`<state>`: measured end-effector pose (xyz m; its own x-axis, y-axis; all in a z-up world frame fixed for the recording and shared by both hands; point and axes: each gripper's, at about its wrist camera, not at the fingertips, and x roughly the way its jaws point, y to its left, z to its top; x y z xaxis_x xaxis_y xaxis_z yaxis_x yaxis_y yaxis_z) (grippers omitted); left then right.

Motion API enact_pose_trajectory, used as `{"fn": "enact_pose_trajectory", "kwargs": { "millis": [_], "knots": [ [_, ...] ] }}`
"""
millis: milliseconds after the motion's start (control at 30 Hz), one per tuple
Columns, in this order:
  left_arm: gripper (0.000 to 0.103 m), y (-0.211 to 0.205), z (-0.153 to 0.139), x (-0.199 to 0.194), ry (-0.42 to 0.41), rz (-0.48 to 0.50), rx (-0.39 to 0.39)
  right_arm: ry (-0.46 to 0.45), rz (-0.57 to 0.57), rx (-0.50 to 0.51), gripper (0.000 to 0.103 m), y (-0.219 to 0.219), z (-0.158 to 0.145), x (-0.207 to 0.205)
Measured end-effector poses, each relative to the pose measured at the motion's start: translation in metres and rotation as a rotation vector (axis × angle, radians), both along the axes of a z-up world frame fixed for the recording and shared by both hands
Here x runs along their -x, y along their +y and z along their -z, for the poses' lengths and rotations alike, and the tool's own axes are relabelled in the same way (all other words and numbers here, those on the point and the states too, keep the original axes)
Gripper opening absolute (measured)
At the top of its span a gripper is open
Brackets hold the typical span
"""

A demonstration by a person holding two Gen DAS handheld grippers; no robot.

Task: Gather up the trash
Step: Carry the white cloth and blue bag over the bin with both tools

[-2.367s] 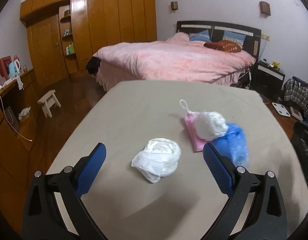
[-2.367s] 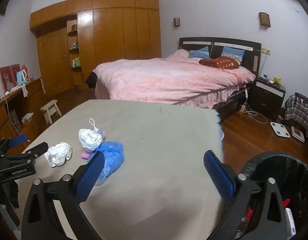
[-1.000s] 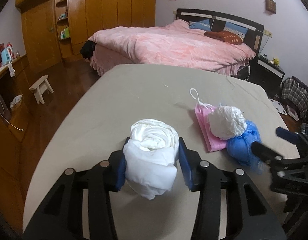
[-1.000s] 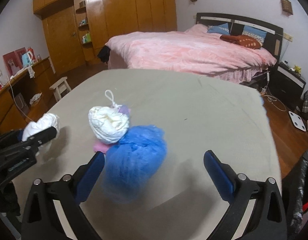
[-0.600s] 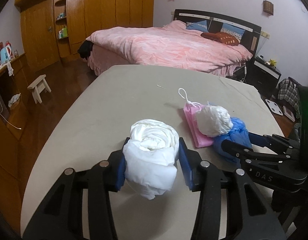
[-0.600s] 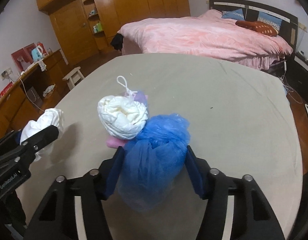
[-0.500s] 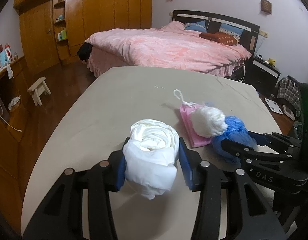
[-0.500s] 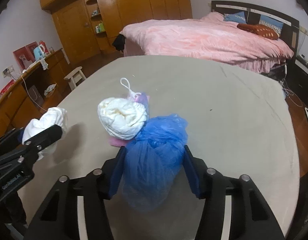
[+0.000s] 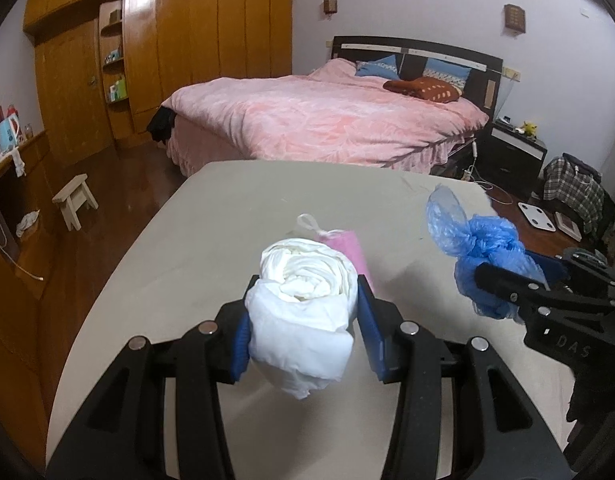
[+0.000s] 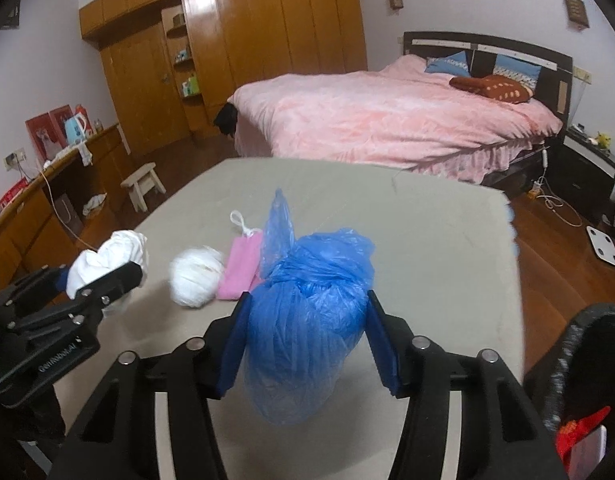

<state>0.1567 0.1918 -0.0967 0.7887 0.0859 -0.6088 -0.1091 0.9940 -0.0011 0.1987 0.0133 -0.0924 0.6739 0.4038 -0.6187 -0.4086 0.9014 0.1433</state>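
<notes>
While both grippers carry a load clear of the table, the weak point is how soft those loads are. The left gripper is clamped on a white crumpled bundle, its blue pads pressing into the sides, and a loose fold hangs below the jaws. The right gripper is closed around a blue plastic bag, the pads squeezing its bulging middle, with a thin tail of film sticking up and more sagging beneath. Slippery film under a light pinch can creep out — a quick swing toward the bin would be the likely cause of it dropping to the floor short of the rim.

The black bin shows only at the lower right edge of the right wrist view, beside the table corner, so both hands have to head the same way; the left gripper sits close on the left, and crossing paths could knock one bundle loose.

Two pieces lie on the table yet — a white wad touching a pink pouch with a white loop. A trailing bag tail could drag them off the edge if the right hand passes low.
</notes>
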Motion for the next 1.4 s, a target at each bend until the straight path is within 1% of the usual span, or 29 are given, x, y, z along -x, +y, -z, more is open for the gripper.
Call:
{"fn": "enact_pose_trajectory", "kwargs": {
  "millis": [267, 467, 833, 1400],
  "knots": [
    [0.044, -0.032, -0.024, 0.011, -0.044, 0.047, 0.005, -0.054, 0.042, -0.031, 0.055, -0.035, -0.031, 0.02],
    [0.045, -0.056, -0.041, 0.021, -0.07, 0.069, 0.014, -0.084, 0.07, -0.045, 0.055, -0.058, -0.046, 0.038],
    [0.046, -0.097, -0.059, 0.04, -0.095, 0.133, 0.011, -0.125, 0.119, -0.063, 0.055, -0.1, -0.061, 0.073],
    [0.046, -0.152, -0.082, 0.07, -0.15, 0.239, -0.001, -0.207, 0.181, -0.071, 0.055, -0.146, -0.084, 0.118]
  ]
}}
